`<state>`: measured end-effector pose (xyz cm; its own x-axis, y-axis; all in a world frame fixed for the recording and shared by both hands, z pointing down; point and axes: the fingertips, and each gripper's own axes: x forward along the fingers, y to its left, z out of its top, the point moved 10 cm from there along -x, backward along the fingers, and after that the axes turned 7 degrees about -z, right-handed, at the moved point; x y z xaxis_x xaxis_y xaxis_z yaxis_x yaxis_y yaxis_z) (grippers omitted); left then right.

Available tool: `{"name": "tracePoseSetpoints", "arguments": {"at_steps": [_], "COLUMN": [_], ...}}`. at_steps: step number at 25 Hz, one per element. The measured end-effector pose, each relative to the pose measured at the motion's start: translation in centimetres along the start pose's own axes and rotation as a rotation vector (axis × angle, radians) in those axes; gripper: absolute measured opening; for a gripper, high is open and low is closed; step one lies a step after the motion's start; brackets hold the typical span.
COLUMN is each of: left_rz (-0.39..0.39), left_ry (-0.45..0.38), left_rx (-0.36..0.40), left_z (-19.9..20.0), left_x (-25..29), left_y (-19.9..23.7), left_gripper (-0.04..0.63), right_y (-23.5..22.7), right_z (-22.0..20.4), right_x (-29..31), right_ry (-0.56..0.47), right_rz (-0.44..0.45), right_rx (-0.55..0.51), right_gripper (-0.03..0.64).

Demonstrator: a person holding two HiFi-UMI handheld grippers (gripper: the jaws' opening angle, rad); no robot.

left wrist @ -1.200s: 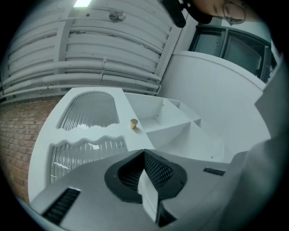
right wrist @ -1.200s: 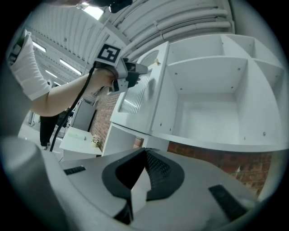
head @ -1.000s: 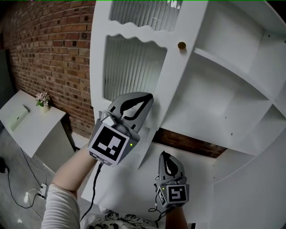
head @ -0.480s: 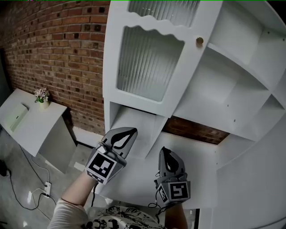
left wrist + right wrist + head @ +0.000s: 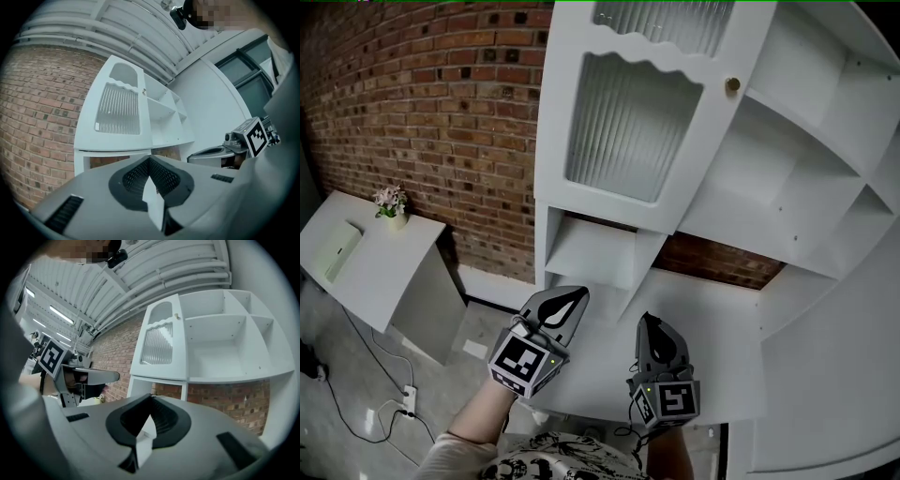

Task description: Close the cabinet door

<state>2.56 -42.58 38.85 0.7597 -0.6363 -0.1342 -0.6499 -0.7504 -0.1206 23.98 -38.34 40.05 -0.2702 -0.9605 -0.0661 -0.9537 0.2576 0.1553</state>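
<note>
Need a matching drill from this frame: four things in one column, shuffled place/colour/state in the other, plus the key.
Column A
1. cabinet door
2. door knob
3. potted flowers
4. left tool

Column B
a. brass-coloured
b. on the low white table, far left
c. white frame, ribbed glass
d. shut, nothing between its jaws

Pairs: 1-c, 2-a, 3-b, 4-d

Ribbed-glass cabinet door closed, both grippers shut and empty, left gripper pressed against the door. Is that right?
Not quite. The left gripper is not against the door: the head view shows it low, clear of it, beside the right gripper. The door looks closed, and both grippers are shut and empty.
</note>
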Motion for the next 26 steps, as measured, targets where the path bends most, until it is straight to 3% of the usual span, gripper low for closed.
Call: {"name": "tracePoseSetpoints", "arguments": {"at_steps": [26], "left_rz": [0.005], "left_ry": [0.005], "left_rx": [0.018], "left_z": [0.1], "left_x": [-0.3], "left_y": [0.4], "left_gripper": [0.012], "right_y": [0.6], "right_z": [1.2], "right_x": [0.8], "right_ry": [-0.036], "right_rz": [0.014], "right_rx": [-0.038], "right_gripper": [0.003]}}
